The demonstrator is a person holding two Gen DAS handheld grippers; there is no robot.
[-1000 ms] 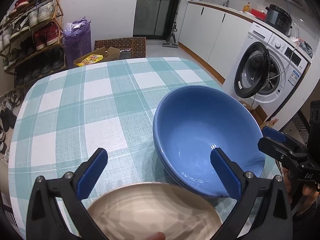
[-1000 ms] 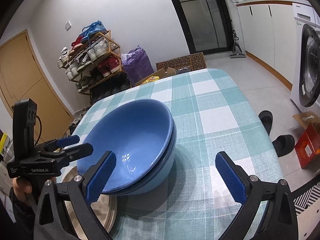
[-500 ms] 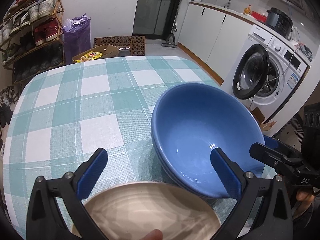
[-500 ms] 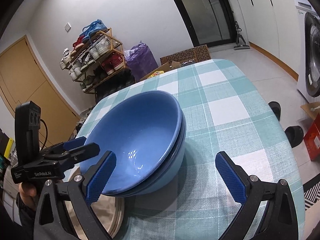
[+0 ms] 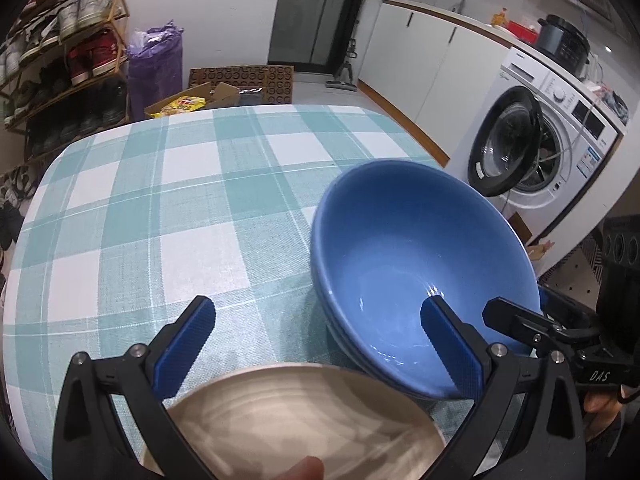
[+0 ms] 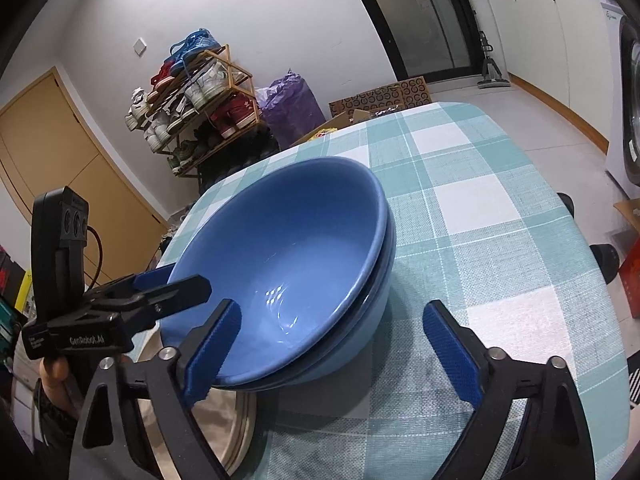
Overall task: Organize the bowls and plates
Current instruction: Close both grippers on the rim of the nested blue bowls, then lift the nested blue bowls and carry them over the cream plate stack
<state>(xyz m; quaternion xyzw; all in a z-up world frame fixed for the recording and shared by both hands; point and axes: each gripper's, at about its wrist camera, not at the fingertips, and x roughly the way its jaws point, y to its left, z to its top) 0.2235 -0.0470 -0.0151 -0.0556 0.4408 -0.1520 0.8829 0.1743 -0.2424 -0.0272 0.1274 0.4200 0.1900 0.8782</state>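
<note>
A stack of blue bowls [image 5: 416, 264] stands on the checked tablecloth [image 5: 160, 216]; it also shows in the right wrist view [image 6: 288, 264]. A beige plate [image 5: 296, 420] lies at the near edge, next to the bowls, and shows in the right wrist view [image 6: 228, 424] partly under the bowls' rim. My left gripper [image 5: 320, 340] is open above the plate, its right finger over the bowls' near rim. My right gripper [image 6: 332, 344] is open in front of the bowls, its left finger by the rim. Neither holds anything.
The table's far half [image 6: 460, 168] bears nothing but the cloth. A shoe rack [image 5: 60, 52], a purple bag [image 5: 156, 64] and cardboard boxes [image 5: 240, 80] stand beyond the far edge. A washing machine [image 5: 536, 148] with its door open is on the right.
Both grippers have shifted slightly closer to the bowls, the right one nearing the rim. Bowls and plate have not moved. Both grippers stay open.
</note>
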